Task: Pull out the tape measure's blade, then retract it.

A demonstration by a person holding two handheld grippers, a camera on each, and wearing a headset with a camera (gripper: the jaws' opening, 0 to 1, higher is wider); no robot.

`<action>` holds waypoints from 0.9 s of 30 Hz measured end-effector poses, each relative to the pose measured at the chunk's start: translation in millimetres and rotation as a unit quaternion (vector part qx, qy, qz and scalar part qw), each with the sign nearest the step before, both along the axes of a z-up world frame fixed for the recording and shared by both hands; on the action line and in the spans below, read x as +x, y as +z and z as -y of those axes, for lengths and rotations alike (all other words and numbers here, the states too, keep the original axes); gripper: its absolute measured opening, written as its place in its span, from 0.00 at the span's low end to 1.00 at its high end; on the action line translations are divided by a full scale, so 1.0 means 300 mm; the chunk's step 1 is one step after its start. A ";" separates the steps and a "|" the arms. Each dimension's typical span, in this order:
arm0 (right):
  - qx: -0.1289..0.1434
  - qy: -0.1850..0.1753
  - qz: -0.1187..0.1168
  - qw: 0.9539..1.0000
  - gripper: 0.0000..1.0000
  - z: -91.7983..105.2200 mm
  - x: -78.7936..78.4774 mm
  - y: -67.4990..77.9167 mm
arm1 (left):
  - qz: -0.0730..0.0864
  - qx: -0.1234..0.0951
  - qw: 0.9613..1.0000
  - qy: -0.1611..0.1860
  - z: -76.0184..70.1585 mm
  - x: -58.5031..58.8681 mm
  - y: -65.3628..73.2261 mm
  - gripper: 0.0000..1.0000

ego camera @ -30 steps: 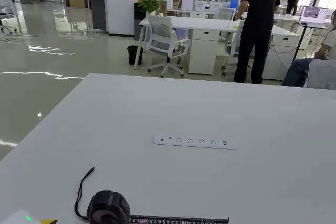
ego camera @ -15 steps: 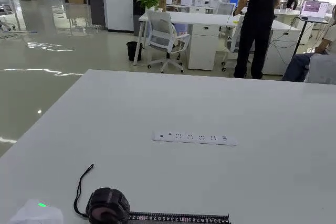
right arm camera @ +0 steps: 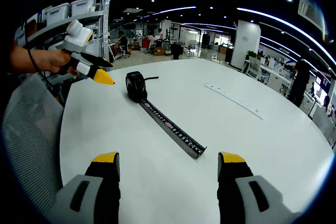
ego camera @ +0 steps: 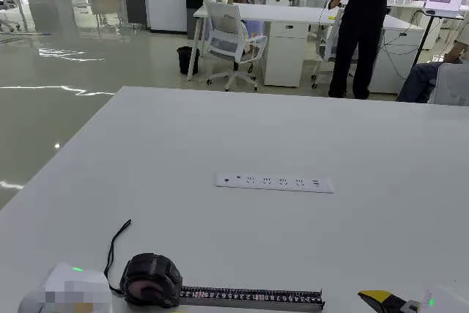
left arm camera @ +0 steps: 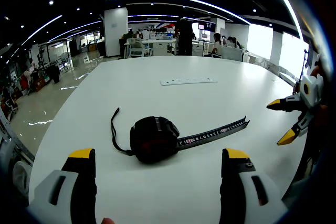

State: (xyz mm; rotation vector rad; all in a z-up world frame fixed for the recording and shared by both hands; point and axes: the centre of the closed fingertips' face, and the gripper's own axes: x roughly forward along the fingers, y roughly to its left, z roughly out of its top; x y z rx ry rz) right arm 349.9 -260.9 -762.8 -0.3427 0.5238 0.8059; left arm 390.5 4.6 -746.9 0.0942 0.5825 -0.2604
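A black tape measure (ego camera: 151,280) lies near the front edge of the white table (ego camera: 293,137), with a black wrist strap (ego camera: 113,243) curling off to its left. Its blade (ego camera: 253,297) is pulled out to the right and lies flat. In the left gripper view the case (left arm camera: 154,138) sits just ahead of my open left gripper (left arm camera: 155,162), and the right gripper (left arm camera: 286,121) shows open at the right. My right gripper (right arm camera: 167,162) is open, with the blade's end hook (right arm camera: 198,153) a little ahead of it. Neither touches the tape.
A white power strip (ego camera: 274,182) lies mid-table beyond the tape. Behind the table are a glossy floor, white desks, an office chair (ego camera: 229,48) and a standing person in black (ego camera: 364,23).
The head camera has tilted down, so the table sits lower in view. Both grippers have risen into the bottom corners. The tape and its blade lie as before.
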 end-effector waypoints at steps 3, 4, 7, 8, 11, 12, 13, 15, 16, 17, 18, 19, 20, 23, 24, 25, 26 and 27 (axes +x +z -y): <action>-0.002 0.015 0.003 1.000 0.76 0.000 0.018 -0.007 | -0.001 0.004 1.000 0.008 -0.004 0.016 -0.013 0.98; -0.001 0.024 0.007 1.000 0.74 -0.003 0.024 -0.006 | -0.001 0.004 1.000 0.011 -0.005 0.020 -0.016 0.98; -0.007 0.037 0.006 0.999 0.73 -0.003 0.040 -0.015 | -0.002 0.010 1.000 0.023 -0.012 0.031 -0.027 0.98; -0.010 0.046 0.007 0.999 0.72 -0.004 0.045 -0.021 | 0.001 0.011 0.999 0.030 -0.016 0.037 -0.027 0.98; -0.014 0.060 0.007 0.998 0.70 -0.002 0.057 -0.033 | 0.003 0.007 0.999 0.046 -0.022 0.050 -0.032 0.96; -0.016 0.067 0.007 0.998 0.70 -0.003 0.060 -0.036 | 0.003 0.007 0.999 0.050 -0.022 0.053 -0.034 0.96; -0.016 0.071 0.007 0.997 0.69 -0.003 0.065 -0.041 | 0.006 0.008 0.998 0.054 -0.024 0.059 -0.034 0.95; -0.018 0.082 0.004 0.996 0.67 -0.005 0.072 -0.052 | 0.008 0.006 0.998 0.060 -0.022 0.066 -0.037 0.94; -0.019 0.087 0.003 0.996 0.67 -0.006 0.073 -0.056 | 0.007 0.006 0.998 0.061 -0.020 0.069 -0.041 0.94; -0.020 0.090 0.003 0.996 0.66 -0.006 0.076 -0.059 | 0.007 0.010 0.998 0.060 -0.017 0.072 -0.045 0.93; -0.021 0.094 0.000 0.995 0.66 -0.005 0.084 -0.066 | 0.009 0.013 0.998 0.060 -0.016 0.075 -0.050 0.92; -0.022 0.095 -0.002 0.995 0.66 -0.003 0.089 -0.069 | 0.009 0.012 0.998 0.062 -0.015 0.078 -0.053 0.91; -0.023 0.100 -0.002 0.995 0.65 -0.004 0.096 -0.072 | 0.006 0.012 0.998 0.066 -0.017 0.082 -0.062 0.91; -0.028 0.107 -0.006 0.994 0.64 0.000 0.112 -0.086 | 0.010 0.016 0.997 0.073 -0.018 0.089 -0.072 0.88; -0.032 0.111 -0.006 0.993 0.63 0.001 0.117 -0.091 | 0.011 0.017 0.997 0.075 -0.018 0.092 -0.074 0.87; -0.041 0.117 -0.002 0.992 0.62 0.006 0.125 -0.099 | 0.014 0.012 0.997 0.081 -0.019 0.098 -0.074 0.86; -0.044 0.121 -0.003 0.992 0.60 0.007 0.128 -0.104 | 0.013 0.006 0.996 0.085 -0.018 0.101 -0.079 0.84; -0.044 0.122 -0.005 0.992 0.59 0.008 0.133 -0.107 | 0.009 0.004 0.996 0.087 -0.018 0.104 -0.086 0.84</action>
